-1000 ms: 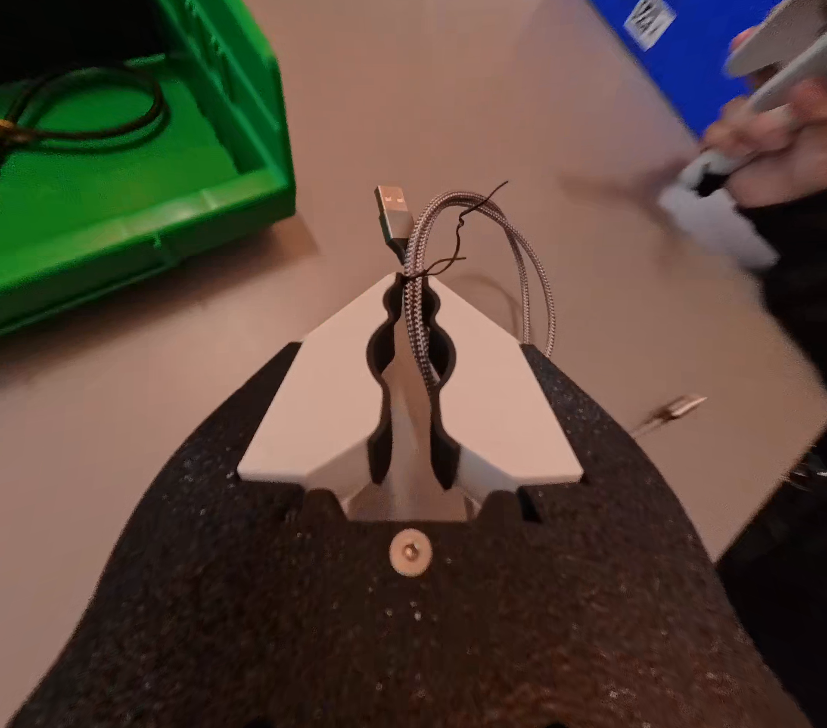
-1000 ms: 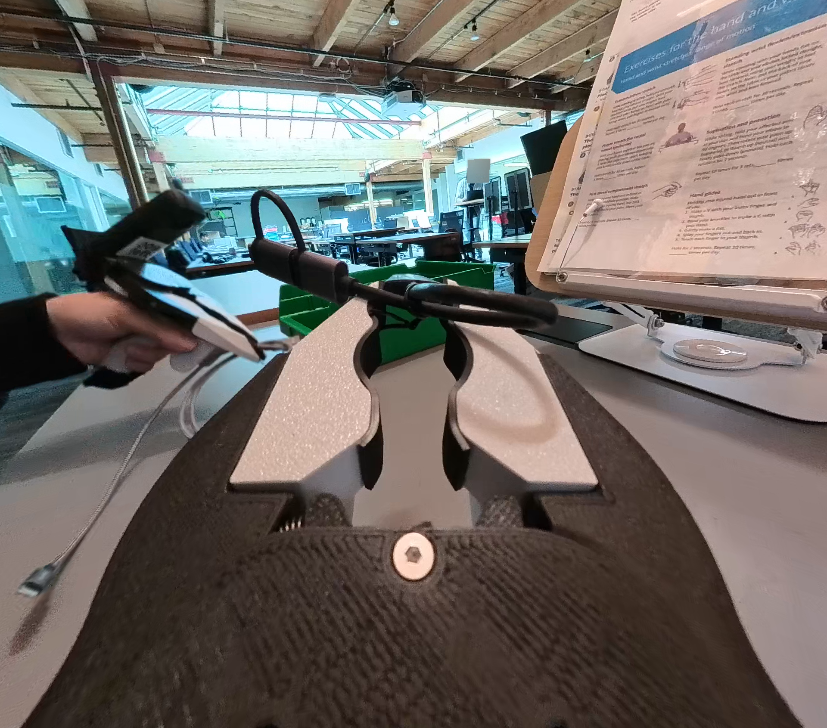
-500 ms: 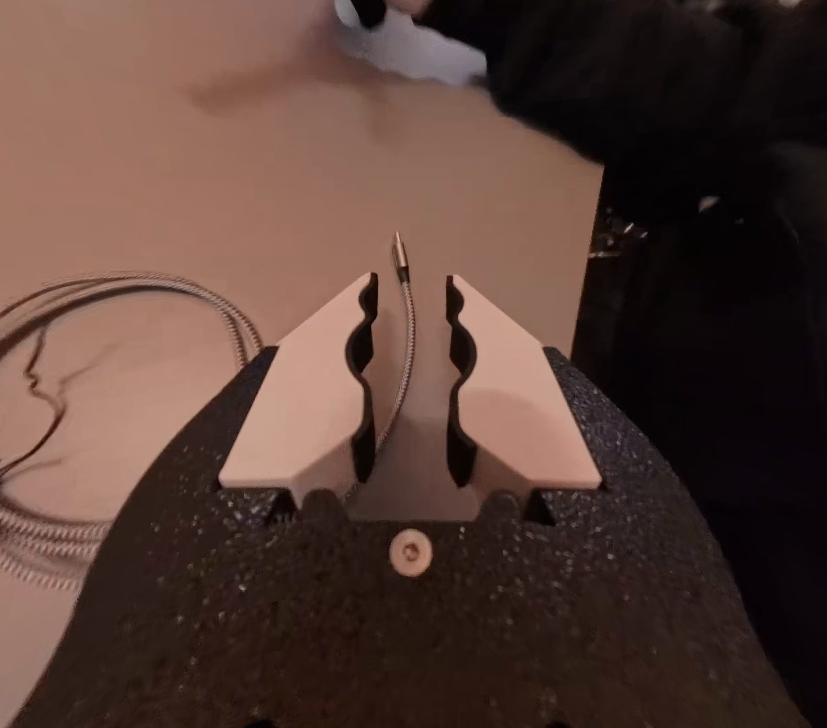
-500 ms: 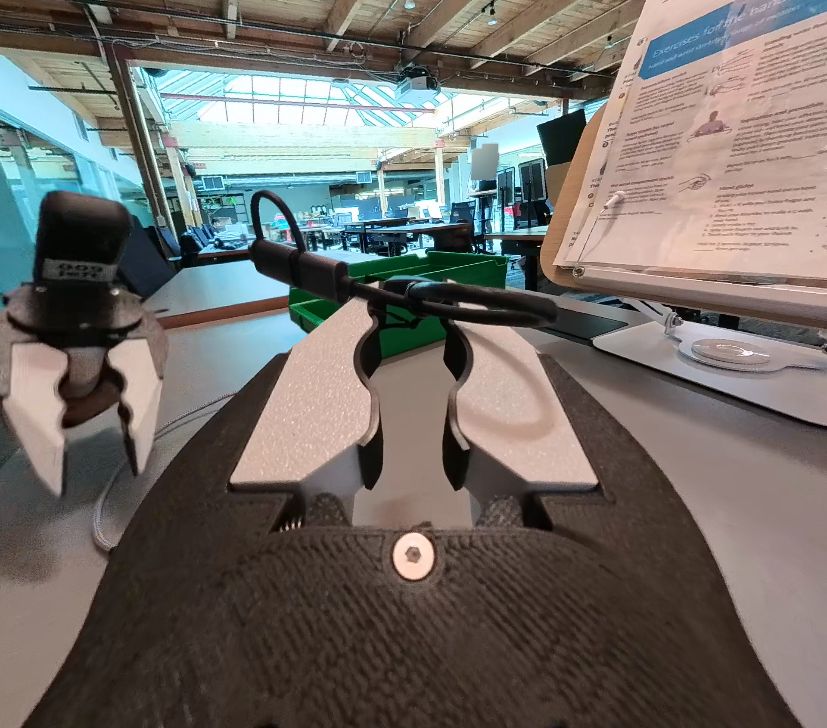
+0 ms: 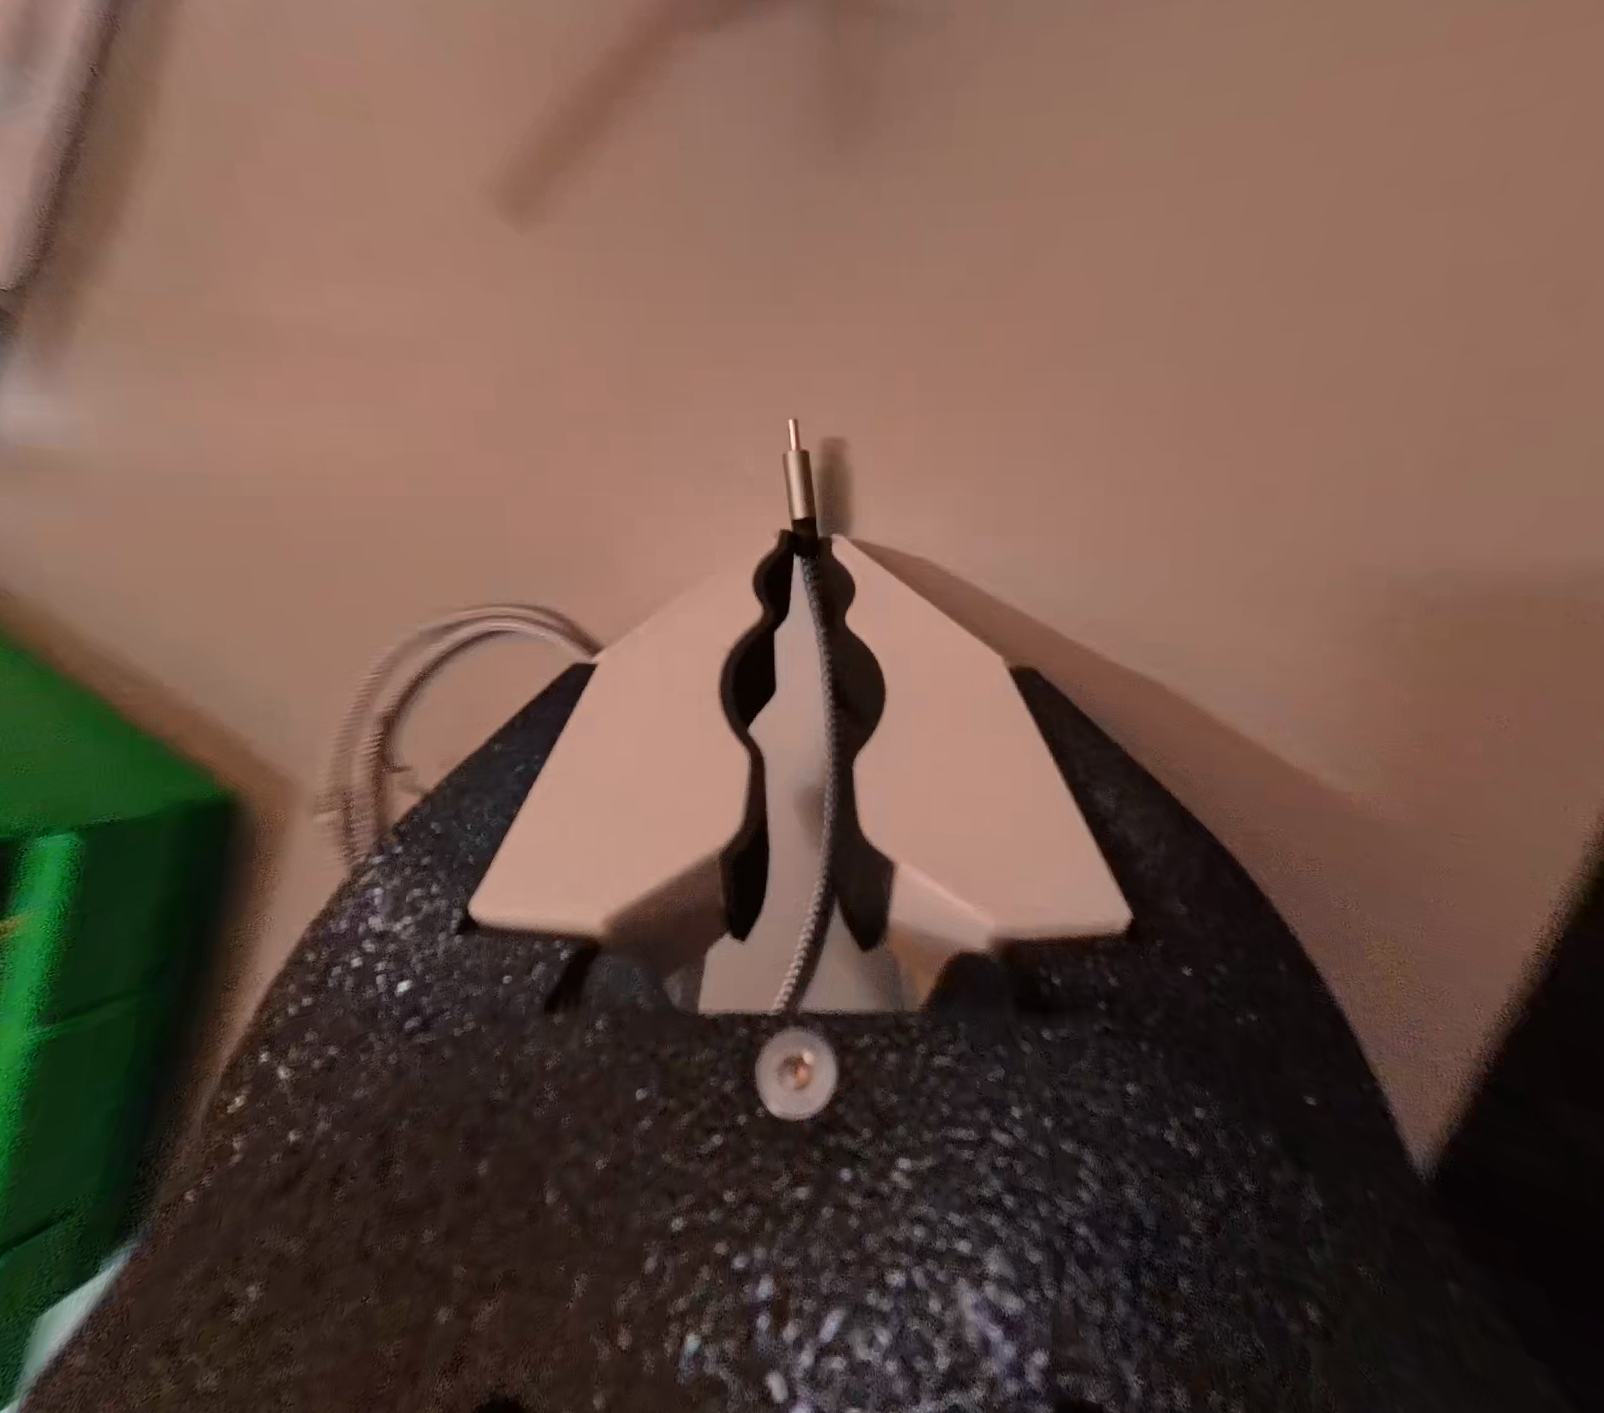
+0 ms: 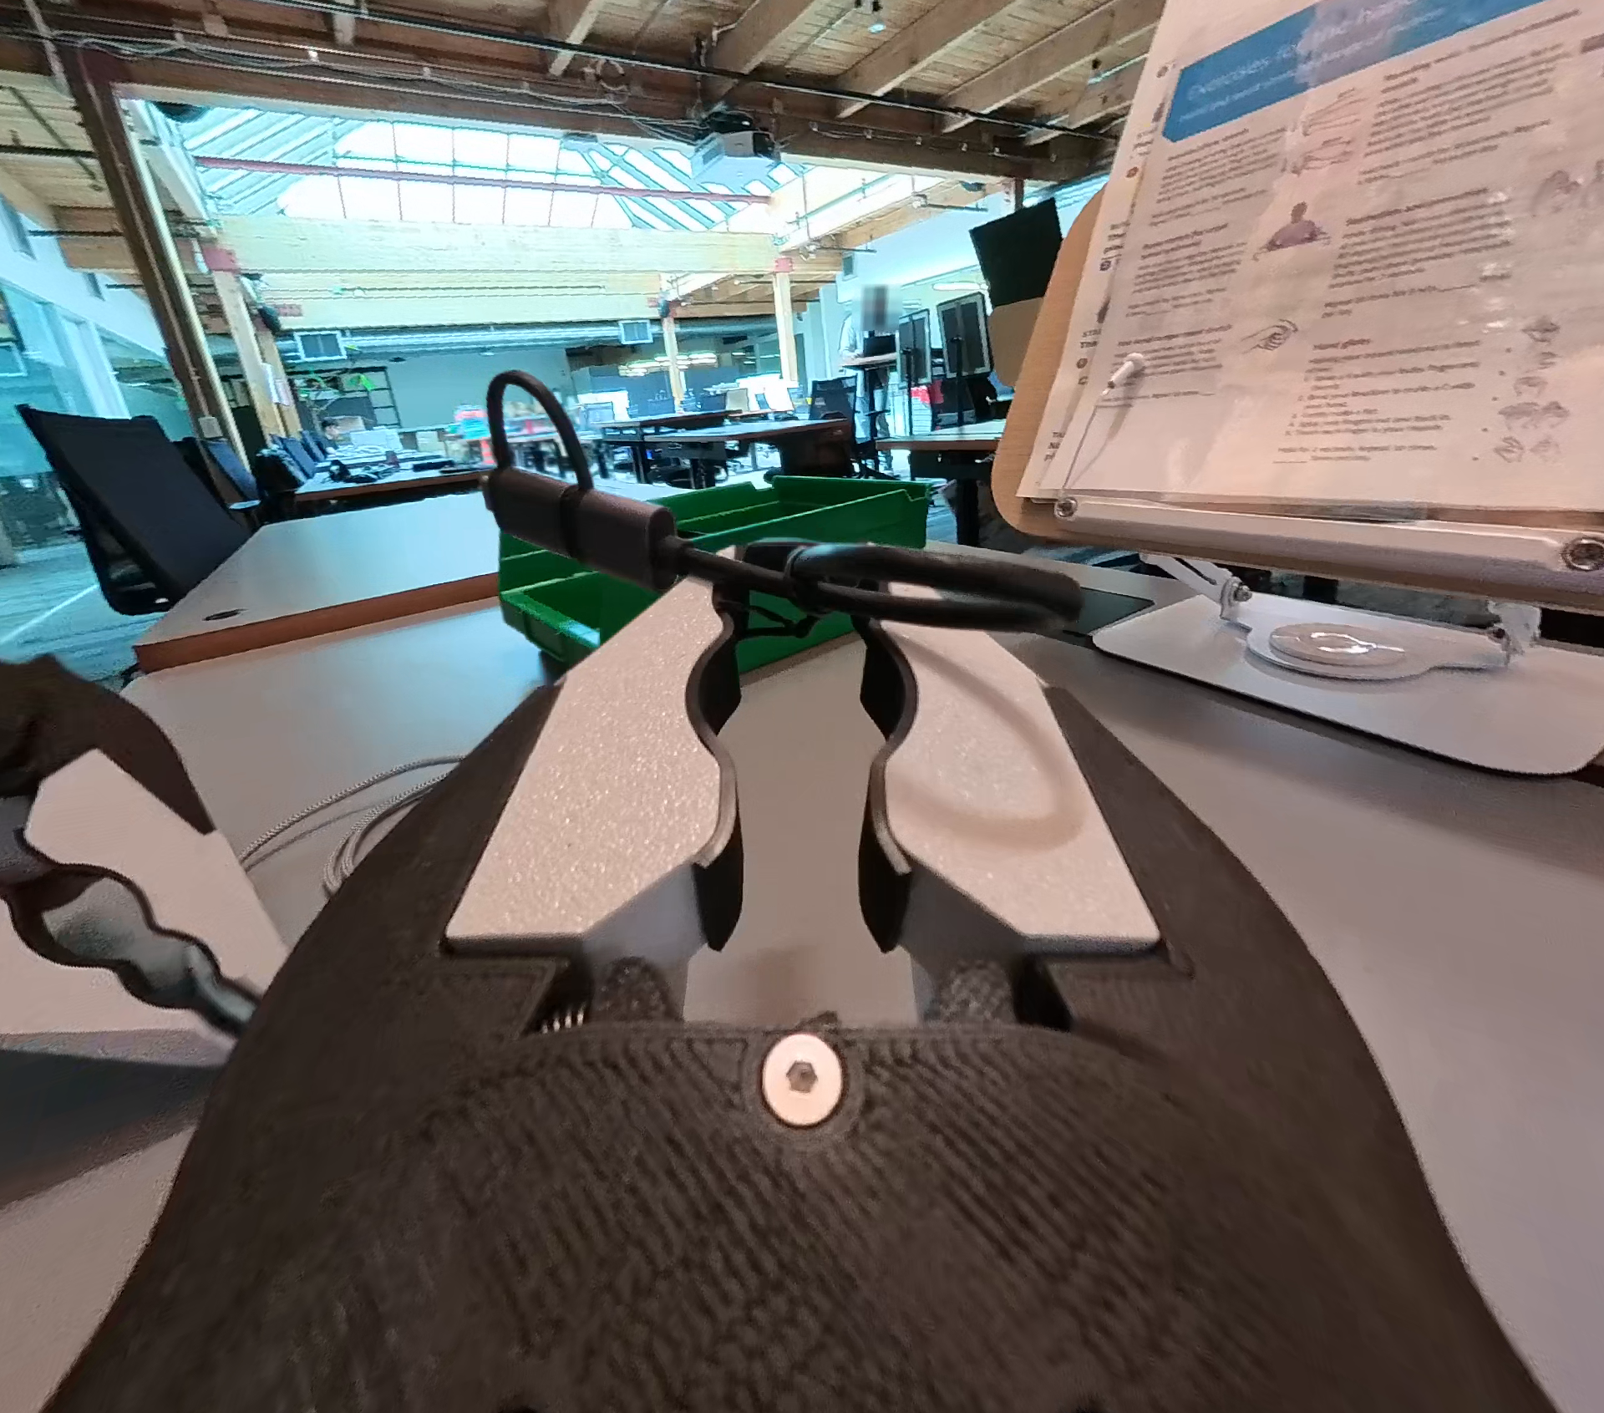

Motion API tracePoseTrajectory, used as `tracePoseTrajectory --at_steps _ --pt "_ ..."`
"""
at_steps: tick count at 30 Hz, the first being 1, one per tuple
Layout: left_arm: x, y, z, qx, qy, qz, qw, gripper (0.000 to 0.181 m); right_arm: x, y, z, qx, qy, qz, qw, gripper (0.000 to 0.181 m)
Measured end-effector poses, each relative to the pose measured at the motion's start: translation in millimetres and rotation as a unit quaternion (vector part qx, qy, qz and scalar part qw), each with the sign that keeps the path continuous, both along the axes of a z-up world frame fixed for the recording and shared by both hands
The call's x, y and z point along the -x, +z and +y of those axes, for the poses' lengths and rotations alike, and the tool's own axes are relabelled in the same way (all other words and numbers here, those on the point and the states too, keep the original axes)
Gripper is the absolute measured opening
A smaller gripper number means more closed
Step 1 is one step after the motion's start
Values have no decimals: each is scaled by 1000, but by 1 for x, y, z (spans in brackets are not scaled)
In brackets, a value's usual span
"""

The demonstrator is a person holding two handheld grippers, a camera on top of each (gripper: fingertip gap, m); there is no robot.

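Note:
My left gripper (image 5: 811,542) is shut on a grey braided cable (image 5: 825,720) just behind its small metal plug (image 5: 797,490), which sticks out past the fingertips over the tan table (image 5: 1041,243). The cable's loose coils (image 5: 417,685) lie on the table to the left. My right gripper (image 6: 794,594) is shut on a coiled black cable (image 6: 937,590) and holds it above the table; its black connector (image 6: 590,516) points up and left. The left gripper (image 6: 221,1002) also shows low on the left of the right wrist view, with braided coils (image 6: 373,824) beside it.
A green bin (image 6: 781,529) stands on the table behind the black cable and shows blurred at the left of the left wrist view (image 5: 87,894). A tilted stand with a printed sheet (image 6: 1345,243) stands at the right on a white base (image 6: 1302,685). A black chair (image 6: 130,494) is far left. One gripper's finger ends stand about 20 centimetres off the other's.
My left gripper let go of the braided bundle, opened around the cable's plug end and has now shut on it. My right gripper has kept hold of the black cable, nearly still.

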State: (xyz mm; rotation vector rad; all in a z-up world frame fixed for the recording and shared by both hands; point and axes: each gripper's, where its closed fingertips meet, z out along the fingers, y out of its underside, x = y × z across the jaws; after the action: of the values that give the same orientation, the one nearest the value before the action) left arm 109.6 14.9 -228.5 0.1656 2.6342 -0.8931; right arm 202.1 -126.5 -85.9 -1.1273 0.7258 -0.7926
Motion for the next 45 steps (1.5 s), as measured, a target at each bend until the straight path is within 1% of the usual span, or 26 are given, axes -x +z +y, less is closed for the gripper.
tracePoseTrajectory --at_steps 2,3,4,6,7,8,11,12,14,17,22,28,34,43,45 --pt "-24 12 1 -9 31 -123 992 3 -2 -2 0 -4 -11 7 1000 22" --pt "-37 23 2 -14 52 -194 979 3 -3 -2 0 -7 -16 9 1000 22" --pt "-49 37 3 -25 70 -268 961 3 -3 0 1 -9 -19 7 1000 22" --pt "-63 71 -1 -49 91 -408 907 2 -1 4 3 -16 -23 -4 1000 22" --pt "-65 86 -7 -52 94 -454 885 2 1 7 6 -18 -20 -11 1000 22" --pt "-66 97 -15 -52 97 -482 869 2 4 10 11 -18 -12 -19 1000 22" --pt "-70 125 -34 -49 105 -541 833 2 9 15 23 -15 0 -35 999 22" --pt "-73 132 -38 -44 110 -550 827 2 10 15 26 -13 1 -36 999 22" --pt "-79 142 -45 -34 120 -553 824 2 12 17 32 -14 6 -43 999 22" --pt "-87 147 -52 -30 129 -558 819 2 16 22 35 -32 10 -50 998 22" --pt "-86 155 -59 -7 139 -566 813 2 18 25 43 -35 12 -54 998 22" --pt "-88 153 -61 -10 142 -560 816 2 13 21 35 -25 -28 -47 998 22" --pt "-91 151 -62 -13 147 -555 819 2 11 18 36 -10 -48 -51 997 22" --pt "-93 149 -64 -10 137 -555 820 2 11 14 46 0 -33 -42 999 22" --pt "-93 149 -64 -14 136 -555 821 2 11 14 46 10 -41 -46 998 22"
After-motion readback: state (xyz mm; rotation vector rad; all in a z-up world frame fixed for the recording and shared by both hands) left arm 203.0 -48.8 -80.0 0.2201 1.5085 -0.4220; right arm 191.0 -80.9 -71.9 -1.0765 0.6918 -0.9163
